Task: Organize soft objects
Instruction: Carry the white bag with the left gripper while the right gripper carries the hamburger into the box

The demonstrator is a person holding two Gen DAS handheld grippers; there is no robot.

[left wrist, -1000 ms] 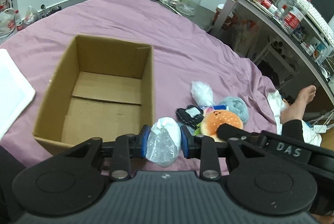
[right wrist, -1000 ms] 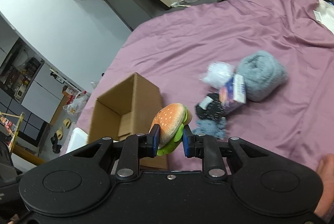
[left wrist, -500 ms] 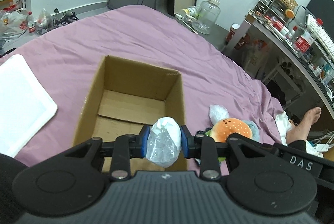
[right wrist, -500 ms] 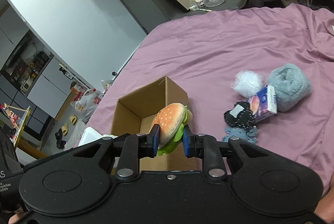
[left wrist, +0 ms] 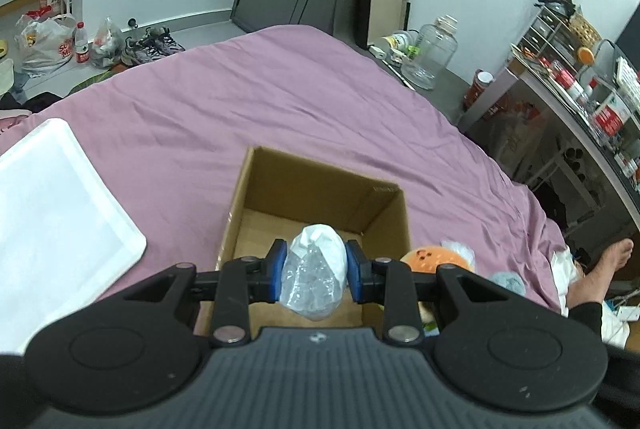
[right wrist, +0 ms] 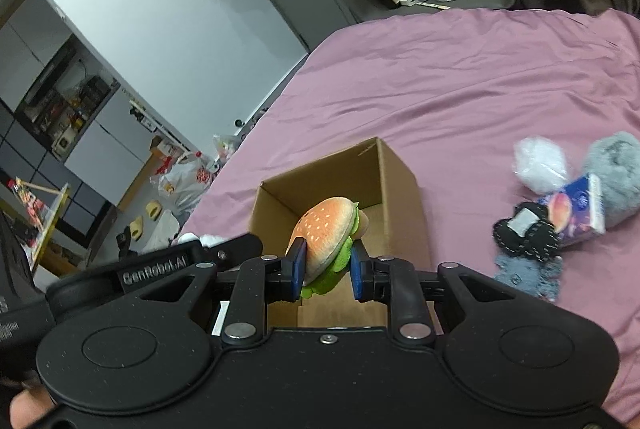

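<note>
Both toys now over box (left wrist: pixel 320 185); leftovers right-view only

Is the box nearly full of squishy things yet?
Not yet. The cardboard box looks empty. The left gripper holds a plastic-wrapped bundle and the right gripper a burger plush over it. A white bag, grey fluffy ball and black pouch wait on the bed.

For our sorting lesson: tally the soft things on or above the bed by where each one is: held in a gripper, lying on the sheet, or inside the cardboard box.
Held in a gripper: 2, plastic-wrapped bundle, burger plush
Lying on the sheet: 5, white bag, grey ball, tissue pack, black pouch, blue cloth
Inside the cardboard box: 0
Total: 7
</note>
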